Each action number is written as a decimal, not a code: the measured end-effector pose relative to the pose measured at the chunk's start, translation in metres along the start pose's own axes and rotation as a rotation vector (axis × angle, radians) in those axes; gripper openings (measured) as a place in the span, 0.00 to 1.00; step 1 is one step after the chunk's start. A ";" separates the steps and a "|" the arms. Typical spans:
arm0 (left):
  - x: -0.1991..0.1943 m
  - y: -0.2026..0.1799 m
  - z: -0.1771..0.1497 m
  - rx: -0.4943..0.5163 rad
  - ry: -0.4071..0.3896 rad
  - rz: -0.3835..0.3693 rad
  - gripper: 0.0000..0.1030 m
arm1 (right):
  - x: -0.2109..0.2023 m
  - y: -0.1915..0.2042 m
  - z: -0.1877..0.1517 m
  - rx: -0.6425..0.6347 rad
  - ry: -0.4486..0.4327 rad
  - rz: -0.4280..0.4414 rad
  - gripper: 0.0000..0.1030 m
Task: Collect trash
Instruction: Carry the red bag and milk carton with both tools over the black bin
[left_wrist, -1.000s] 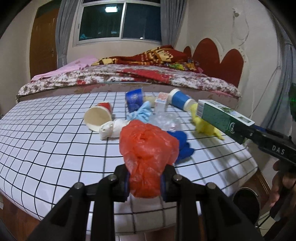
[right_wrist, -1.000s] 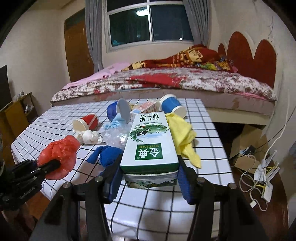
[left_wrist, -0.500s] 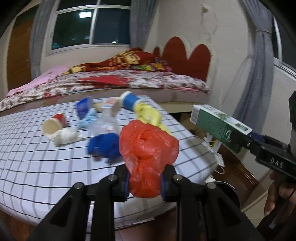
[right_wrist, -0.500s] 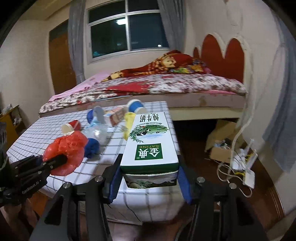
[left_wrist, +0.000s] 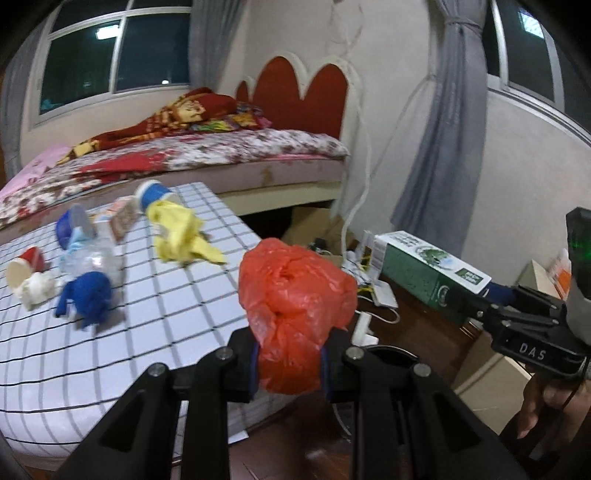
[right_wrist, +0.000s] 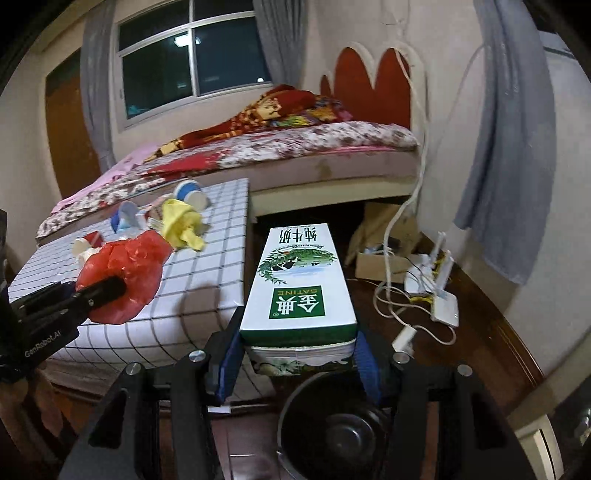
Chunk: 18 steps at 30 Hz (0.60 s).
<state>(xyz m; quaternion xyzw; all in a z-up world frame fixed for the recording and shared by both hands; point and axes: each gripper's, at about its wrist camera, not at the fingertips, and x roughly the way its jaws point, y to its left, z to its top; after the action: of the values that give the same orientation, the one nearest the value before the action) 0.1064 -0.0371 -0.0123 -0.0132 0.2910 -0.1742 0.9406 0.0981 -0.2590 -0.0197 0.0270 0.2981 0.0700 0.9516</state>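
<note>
Beside checked table (left_wrist: 177, 314), black bin (right_wrist: 332, 428) below tongs-held carton (right_wrist: 299, 284).

Left wrist cam sits right behind its fingers, facing the bed (left_wrist: 207, 155) and headboard, checked table (left_wrist: 147, 295) to its left. Right wrist cam looks the same way from further right, over the floor. Both catch the table corner, bed, cables (right_wrist: 413, 288).

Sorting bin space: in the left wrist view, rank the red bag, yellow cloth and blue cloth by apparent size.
1. red bag, though nearness inflates it
2. yellow cloth
3. blue cloth
</note>
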 end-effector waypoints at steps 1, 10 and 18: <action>0.003 -0.005 -0.001 0.006 0.008 -0.013 0.25 | -0.001 -0.005 -0.002 0.004 0.006 -0.008 0.54; 0.034 -0.057 -0.026 0.072 0.117 -0.123 0.25 | -0.004 -0.047 -0.035 0.010 0.082 -0.029 0.54; 0.065 -0.082 -0.051 0.093 0.224 -0.172 0.25 | 0.007 -0.086 -0.072 0.054 0.182 -0.028 0.54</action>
<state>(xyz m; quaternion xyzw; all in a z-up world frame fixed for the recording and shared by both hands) 0.1025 -0.1322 -0.0796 0.0250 0.3837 -0.2680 0.8834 0.0726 -0.3424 -0.0909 0.0419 0.3853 0.0510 0.9204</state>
